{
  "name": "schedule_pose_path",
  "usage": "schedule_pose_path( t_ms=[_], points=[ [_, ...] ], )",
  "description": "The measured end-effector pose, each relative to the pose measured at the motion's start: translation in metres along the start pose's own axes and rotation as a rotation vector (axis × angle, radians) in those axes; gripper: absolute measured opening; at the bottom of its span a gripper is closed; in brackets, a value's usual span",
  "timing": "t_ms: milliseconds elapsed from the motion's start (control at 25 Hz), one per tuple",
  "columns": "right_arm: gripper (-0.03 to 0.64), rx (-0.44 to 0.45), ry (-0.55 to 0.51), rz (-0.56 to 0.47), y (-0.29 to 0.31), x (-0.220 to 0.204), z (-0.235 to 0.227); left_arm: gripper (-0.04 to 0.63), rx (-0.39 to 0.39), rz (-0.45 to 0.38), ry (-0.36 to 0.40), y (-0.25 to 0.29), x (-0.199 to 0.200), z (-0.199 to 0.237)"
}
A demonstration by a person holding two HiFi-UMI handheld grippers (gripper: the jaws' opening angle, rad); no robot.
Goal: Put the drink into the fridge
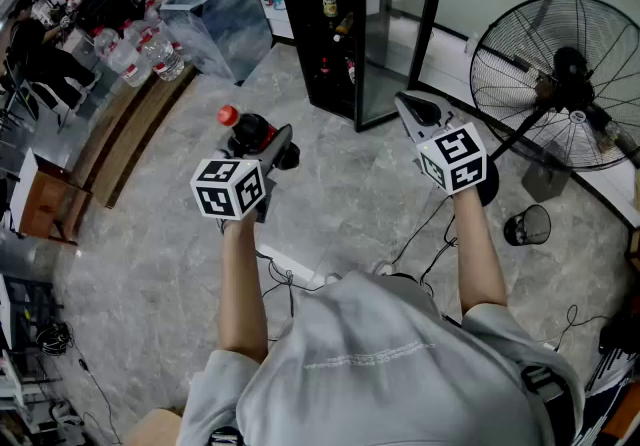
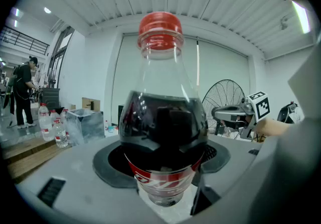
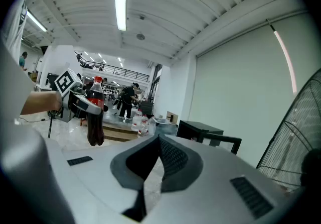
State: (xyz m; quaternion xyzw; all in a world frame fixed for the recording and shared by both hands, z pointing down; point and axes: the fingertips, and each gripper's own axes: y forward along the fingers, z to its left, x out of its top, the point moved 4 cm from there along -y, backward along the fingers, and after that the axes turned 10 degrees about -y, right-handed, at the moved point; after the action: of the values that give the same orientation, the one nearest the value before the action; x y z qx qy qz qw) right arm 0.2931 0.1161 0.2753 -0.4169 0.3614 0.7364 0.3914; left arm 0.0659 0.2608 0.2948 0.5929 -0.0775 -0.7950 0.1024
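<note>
I have the left gripper pinching the cola bottle low on its body. In the left gripper view the bottle stands upright between the 2 jaws, with its red cap at the top of the frame and dark drink filling the lower part. In the head view it sits left of centre, above the grey floor and well apart from the fridge. The black fridge stands at the upper middle, its glass door swung open and bottles on its shelves. My right gripper is right of centre, jaws pressed together with nothing between them. A standing fan fills the right edge, and water bottles cluster at the upper left.
</note>
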Motion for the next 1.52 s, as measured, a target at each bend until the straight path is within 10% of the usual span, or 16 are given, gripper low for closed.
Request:
schedule_pose_path(
  t_ms=[1520],
  points=[
    [0.002,-0.036,0.014,0.002,0.069,0.028,0.050,0.308,0.064,0.037,0.015,-0.027,-0.016,0.095]
  ],
)
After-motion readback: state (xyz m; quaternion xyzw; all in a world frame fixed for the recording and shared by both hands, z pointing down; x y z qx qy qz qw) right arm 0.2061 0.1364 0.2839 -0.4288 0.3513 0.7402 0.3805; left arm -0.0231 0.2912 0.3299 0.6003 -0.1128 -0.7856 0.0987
